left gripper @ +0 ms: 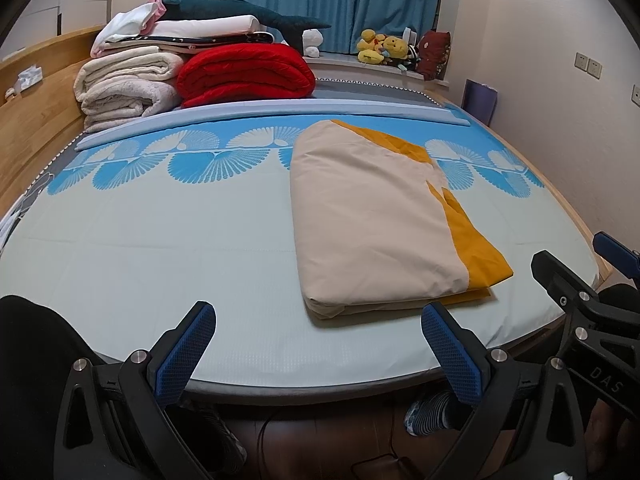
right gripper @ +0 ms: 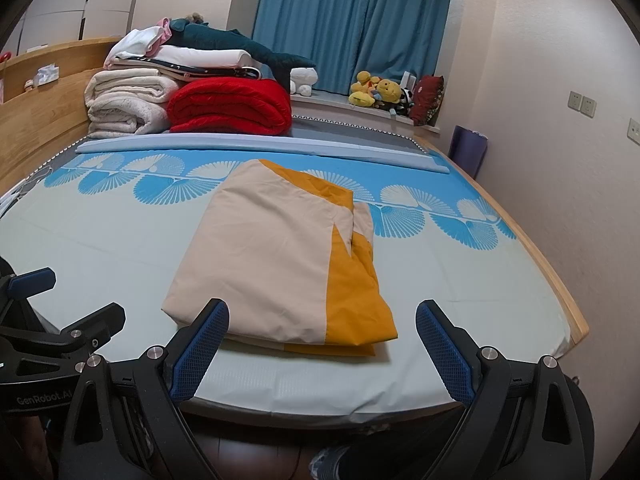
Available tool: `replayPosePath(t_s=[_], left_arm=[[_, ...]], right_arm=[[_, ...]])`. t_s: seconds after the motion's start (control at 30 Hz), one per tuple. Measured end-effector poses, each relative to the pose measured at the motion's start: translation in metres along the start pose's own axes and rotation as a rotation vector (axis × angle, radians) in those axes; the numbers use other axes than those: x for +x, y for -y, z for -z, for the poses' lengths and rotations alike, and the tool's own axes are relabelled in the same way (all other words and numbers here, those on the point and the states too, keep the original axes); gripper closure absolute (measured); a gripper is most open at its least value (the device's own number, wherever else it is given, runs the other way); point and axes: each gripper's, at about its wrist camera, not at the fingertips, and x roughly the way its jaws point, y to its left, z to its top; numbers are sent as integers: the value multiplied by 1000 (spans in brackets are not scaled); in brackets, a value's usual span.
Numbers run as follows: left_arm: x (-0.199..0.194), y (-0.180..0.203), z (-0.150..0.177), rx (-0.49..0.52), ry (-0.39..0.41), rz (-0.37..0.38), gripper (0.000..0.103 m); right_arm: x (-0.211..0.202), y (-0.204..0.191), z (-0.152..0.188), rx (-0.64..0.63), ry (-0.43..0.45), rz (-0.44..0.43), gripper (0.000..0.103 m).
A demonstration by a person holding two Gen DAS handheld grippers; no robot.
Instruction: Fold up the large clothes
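Left wrist view: left gripper [left gripper: 318, 354] spread wide, blue pads [left gripper: 184, 358] empty, hovering at the near edge of the bed [left gripper: 120, 264]. Folded beige-and-orange cloth [left gripper: 372, 224] lying flat on the bed's pale sheet, toward the right half, its near fold just beyond the right-hand pad. Orange layer peeking out along the cloth's right side and far corner. Behind the cloth, at the head of the bed: red quilt [left gripper: 244, 74], cream blankets [left gripper: 128, 84] left of it, white linens and a dark teal plush stacked on top. Yellow plush toys [left gripper: 382, 50] on the sill past the bed, blue curtain [left gripper: 344, 0] above. Right gripper [left gripper: 580, 280] visible at the bed's right edge, partly out of frame.

Right wrist view: right gripper [right gripper: 322, 350] likewise spread wide, nothing between the pads, at the near edge of the bed [right gripper: 480, 280]. Folded cloth [right gripper: 276, 256] near the bed's middle, its near edge directly beyond the left-hand pad [right gripper: 200, 350]; touching or not, cannot tell. Left gripper [right gripper: 60, 308] at the bed's near left side, partly cut off. Red quilt [right gripper: 230, 106] and cream blankets [right gripper: 124, 102] at the bed's far end.
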Motion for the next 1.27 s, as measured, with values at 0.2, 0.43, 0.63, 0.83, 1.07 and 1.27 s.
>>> replayPosePath(t_s=[0.2, 0.43, 0.63, 0.83, 1.07, 1.27], left_arm=[[1, 1, -1, 9, 0, 10, 1], [1, 2, -1, 9, 2, 9, 1], [0, 2, -1, 8, 1, 8, 1], [1, 3, -1, 13, 0, 4, 1], [2, 5, -2, 21, -8, 14, 1], [2, 6, -2, 18, -6, 11, 1]], right_arm=[[0, 0, 0, -1, 0, 0, 9], [1, 1, 0, -2, 1, -1, 9], [1, 1, 0, -1, 1, -1, 9], [1, 1, 0, 1, 1, -2, 9], [1, 1, -3, 13, 1, 0, 9], [2, 0, -3, 5, 1, 1, 9]])
